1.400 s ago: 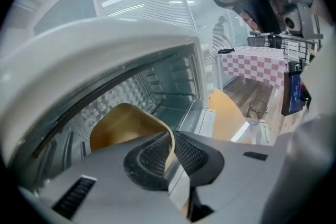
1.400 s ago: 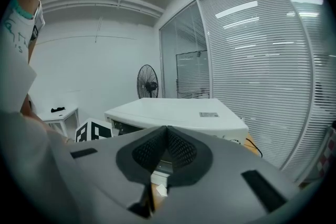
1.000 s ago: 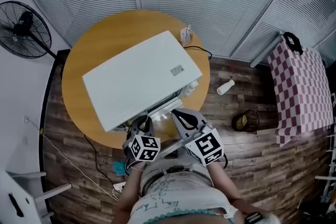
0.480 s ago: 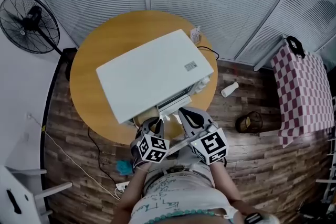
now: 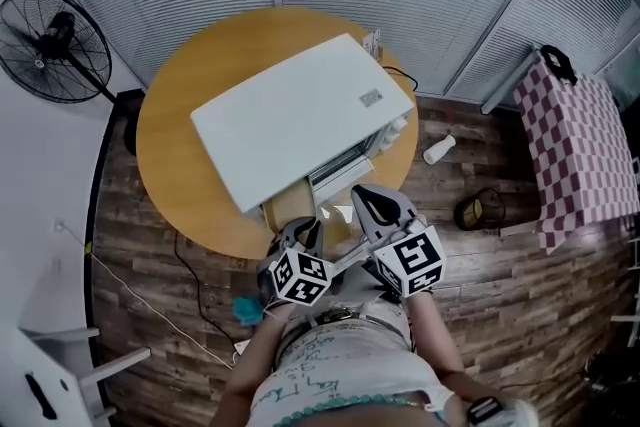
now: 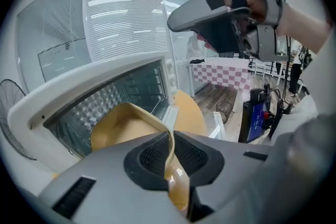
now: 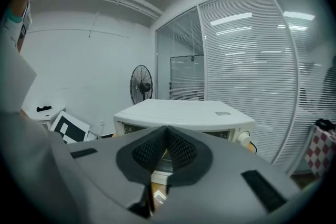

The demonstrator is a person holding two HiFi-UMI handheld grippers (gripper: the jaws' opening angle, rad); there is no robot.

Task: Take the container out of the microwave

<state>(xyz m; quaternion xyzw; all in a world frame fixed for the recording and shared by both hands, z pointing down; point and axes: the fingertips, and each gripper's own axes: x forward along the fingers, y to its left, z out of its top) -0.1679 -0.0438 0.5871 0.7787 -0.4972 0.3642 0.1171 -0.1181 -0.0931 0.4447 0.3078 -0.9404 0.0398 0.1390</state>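
Grey plastic of the jaws fills the lower half of both gripper views and hides a good deal. In the left gripper view it covers the near side and the base of the container (image 6: 123,126). In the right gripper view only a sliver of tan shows in the gap under the pads, too little to tell container from table. From the head view the white top of the microwave (image 5: 300,120) covers its own opening, so the far end of the container (image 5: 288,205) is out of sight and how much lies inside cannot be judged. A white panel (image 6: 223,131) just right of the opening is seen edge-on, and I cannot tell what it is. The container sticks out of the microwave's front, over the near edge of the round wooden table (image 5: 180,105). It is plain tan, smooth and thin-walled, with a rounded rim that bends where it is gripped. What shows of its inside is the same bare tan. The left gripper (image 6: 170,139) has its jaws pinching the near wall, which runs up between the two dark pads. The right gripper (image 7: 167,131) has its jaws pressed together at the tips with nothing between them. In the head view it sits just right of the container and apart from it.
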